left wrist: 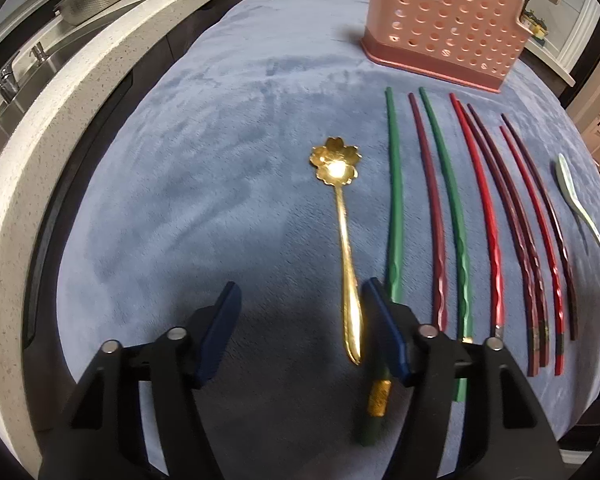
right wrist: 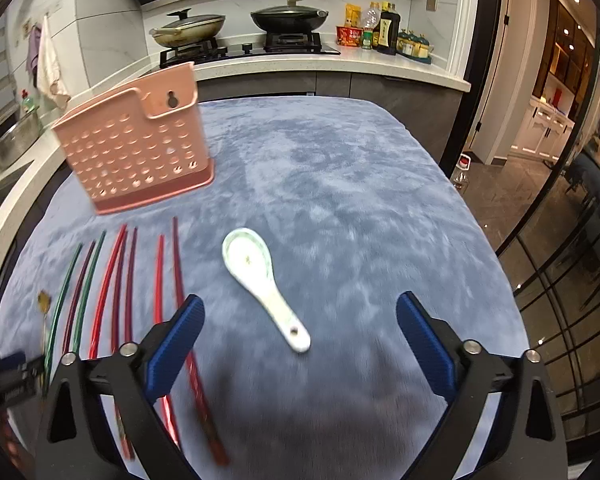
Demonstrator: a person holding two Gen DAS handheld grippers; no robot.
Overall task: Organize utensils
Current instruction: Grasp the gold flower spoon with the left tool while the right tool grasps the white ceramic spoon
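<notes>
On the blue-covered tabletop (left wrist: 220, 160), toward the far edge, upright: pink perforated holder (left wrist: 446, 24); nearer, laid side by side, green, maroon and red chopsticks (left wrist: 496, 232); left of them, gold flower spoon (left wrist: 346, 236); right of them, white ceramic spoon (right wrist: 260, 280); low over the gold spoon's handle end, left tongs (left wrist: 302, 336), spread apart, empty; low over the ceramic spoon's handle, right tongs (right wrist: 300, 344), wide apart, empty.

- Right gripper (right wrist: 298, 332): fingers (right wrist: 176, 344) spread wide, holding nothing.
- White ceramic spoon (right wrist: 260, 280): lying on blue cloth (right wrist: 340, 184), between the fingers.
- Chopsticks (right wrist: 108, 284): red, maroon, green, in a row left of spoon.
- Pink perforated holder (right wrist: 140, 148): upright behind chopsticks.
</notes>
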